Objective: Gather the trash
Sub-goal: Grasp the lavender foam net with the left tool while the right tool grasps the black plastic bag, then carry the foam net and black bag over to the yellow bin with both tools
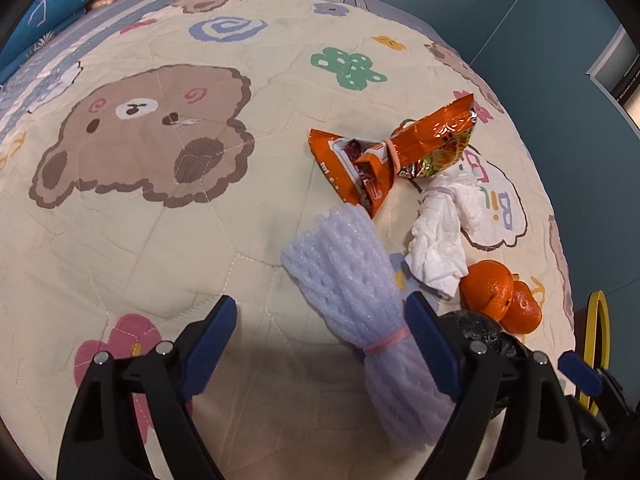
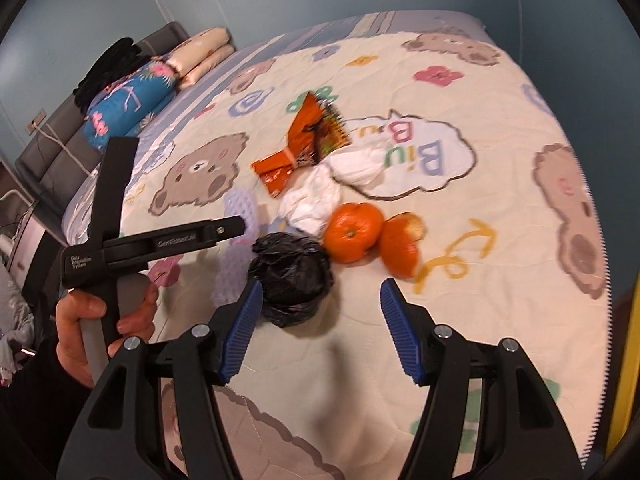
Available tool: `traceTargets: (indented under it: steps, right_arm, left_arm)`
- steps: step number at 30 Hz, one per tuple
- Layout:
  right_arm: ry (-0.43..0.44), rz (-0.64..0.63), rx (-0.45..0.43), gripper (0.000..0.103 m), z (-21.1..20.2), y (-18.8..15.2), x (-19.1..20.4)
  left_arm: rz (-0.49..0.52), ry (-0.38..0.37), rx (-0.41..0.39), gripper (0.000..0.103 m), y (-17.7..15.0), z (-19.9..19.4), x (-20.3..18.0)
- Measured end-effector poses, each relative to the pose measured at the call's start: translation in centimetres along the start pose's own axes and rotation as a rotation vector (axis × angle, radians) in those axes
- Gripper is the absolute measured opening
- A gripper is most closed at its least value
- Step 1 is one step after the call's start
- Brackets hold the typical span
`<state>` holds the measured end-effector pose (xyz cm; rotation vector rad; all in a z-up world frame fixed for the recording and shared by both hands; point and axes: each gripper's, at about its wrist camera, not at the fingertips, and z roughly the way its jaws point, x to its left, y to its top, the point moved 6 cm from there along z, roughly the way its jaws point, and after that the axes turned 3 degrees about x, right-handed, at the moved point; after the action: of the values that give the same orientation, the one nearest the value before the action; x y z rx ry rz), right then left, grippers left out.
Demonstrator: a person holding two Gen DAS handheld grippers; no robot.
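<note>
A: Start with the biggest thing. What is all this lying on?

B: A bed, spread with a cream quilt (image 1: 168,240) printed with bears and flowers. The rubbish sits in one loose cluster toward one side of it, which looks like a deliberate scatter for picking up piece by piece.

A: And the pieces, big to small?

B: A pale purple foam net (image 1: 360,300), rolled and cinched with a pink rubber band, so it holds together as one bundle. Beyond it an orange snack bag (image 1: 400,152), also banded at the waist. Then a crumpled white tissue (image 1: 436,248), a scrunched black plastic bag (image 2: 290,276), and orange peel (image 2: 354,232) in two pieces, side by side.

A: Where are the tools?

B: The left gripper (image 1: 320,324) hangs over the near end of the foam net, fingers spread wide. The net lies between them, close against the right-hand finger, but I see no squeeze on it. I'd judge that is the piece being lined up.

A: The other?

B: The right gripper (image 2: 322,308) has its fingers parted about halfway, nothing between them. The black bag lies just ahead, close to its left finger, the peel further ahead. A hand (image 2: 86,328) shows at the left edge of that view, holding the other tool's handle.

A: Any risk?

B: The foam is soft; an off-centre pinch may let it slip out sideways.
</note>
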<state>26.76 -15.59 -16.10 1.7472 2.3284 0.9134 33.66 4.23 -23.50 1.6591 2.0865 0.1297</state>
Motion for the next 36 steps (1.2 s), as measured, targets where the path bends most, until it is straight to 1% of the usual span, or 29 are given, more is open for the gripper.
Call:
traceTargets:
  steps: [3,9,12,14,15,16,20,26,36]
  right_arm:
    - [-0.010,-0.012,0.021,0.059,1.1,0.1,0.6]
    - [-0.006,-0.025,0.070,0.056,3.1,0.1,1.0]
    - [0.000,-0.039,0.094,0.050,4.2,0.1,1.3]
    - [0.005,-0.040,0.102,0.046,4.7,0.1,1.5]
    - [0.007,-0.042,0.108,0.045,4.9,0.1,1.6]
    - [0.010,-0.046,0.115,0.042,5.2,0.0,1.7]
    - [0.010,-0.054,0.123,0.033,5.7,-0.1,2.0]
    - [0.004,-0.048,0.120,0.028,5.6,-0.1,2.1]
    - [0.000,-0.053,0.093,0.026,4.1,0.0,2.4]
  left_arm:
    - [-0.013,-0.018,0.009,0.080,0.1,0.4,0.1]
    - [-0.021,-0.055,0.034,0.069,0.1,1.3,-0.2]
    - [-0.016,-0.074,0.044,0.059,-0.1,1.5,-0.4]
    - [-0.014,-0.090,0.048,0.049,-0.2,1.6,-0.5]
    - [-0.013,-0.098,0.050,0.046,-0.3,1.7,-0.5]
    - [-0.012,-0.106,0.053,0.041,-0.3,1.7,-0.6]
    - [-0.006,-0.128,0.053,0.032,-0.3,1.8,-0.9]
    - [-0.018,-0.146,0.056,0.027,-0.2,1.5,-0.7]
    - [-0.026,-0.119,0.039,0.026,-0.2,-0.3,0.0]
